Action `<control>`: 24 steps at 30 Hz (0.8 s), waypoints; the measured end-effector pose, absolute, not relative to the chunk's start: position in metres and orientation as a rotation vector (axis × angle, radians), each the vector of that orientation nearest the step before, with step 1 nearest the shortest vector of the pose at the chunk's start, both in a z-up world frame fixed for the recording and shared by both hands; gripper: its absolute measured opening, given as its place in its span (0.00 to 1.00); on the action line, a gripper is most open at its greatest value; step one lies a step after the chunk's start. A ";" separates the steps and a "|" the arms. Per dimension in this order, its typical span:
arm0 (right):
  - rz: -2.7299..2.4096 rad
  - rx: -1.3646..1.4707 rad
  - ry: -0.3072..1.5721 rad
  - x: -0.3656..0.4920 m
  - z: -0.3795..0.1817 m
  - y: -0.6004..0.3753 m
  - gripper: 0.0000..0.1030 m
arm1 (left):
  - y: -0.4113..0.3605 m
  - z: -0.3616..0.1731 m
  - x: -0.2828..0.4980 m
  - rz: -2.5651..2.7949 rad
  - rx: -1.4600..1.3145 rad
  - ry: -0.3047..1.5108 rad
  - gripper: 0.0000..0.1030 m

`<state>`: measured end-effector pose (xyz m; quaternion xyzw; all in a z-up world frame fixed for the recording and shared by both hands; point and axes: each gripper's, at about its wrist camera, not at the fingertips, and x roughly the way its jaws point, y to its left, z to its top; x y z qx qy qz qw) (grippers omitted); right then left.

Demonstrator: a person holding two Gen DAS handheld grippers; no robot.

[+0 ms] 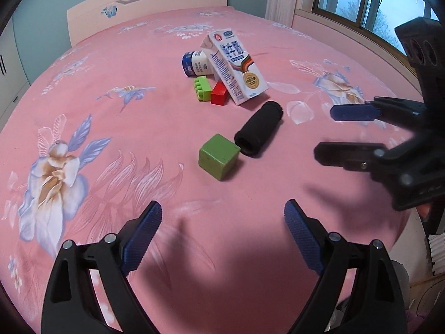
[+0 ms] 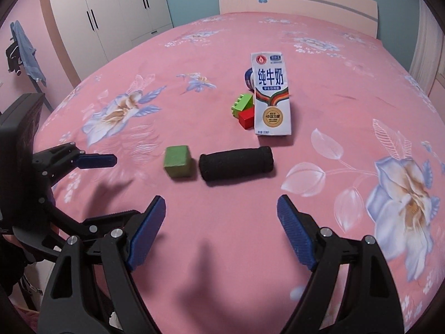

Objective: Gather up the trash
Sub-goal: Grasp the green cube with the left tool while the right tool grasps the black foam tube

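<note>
My left claw (image 1: pixel 222 222) points steeply downward with its blue-padded fingers (image 1: pixel 143 236) spread wide and nothing between them. My right claw (image 2: pixel 221 217) tilts down the same way, jaws just as wide and empty. The two sit side by side, each reaching in at the edge of the other's view.

Both wrist cameras look steeply down from near the bed's (image 1: pixel 111 128) foot edge toward its headboard (image 2: pixel 300 2); the left wrist view sits left, and both share the milk carton (image 1: pixel 236 66) cluster.
</note>
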<state>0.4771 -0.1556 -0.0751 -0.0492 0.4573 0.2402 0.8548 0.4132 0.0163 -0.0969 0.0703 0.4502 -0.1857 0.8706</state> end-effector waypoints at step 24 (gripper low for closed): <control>0.584 -0.069 1.083 0.571 -0.134 -0.122 0.79 | 0.003 -0.133 0.488 -0.461 0.172 0.965 0.65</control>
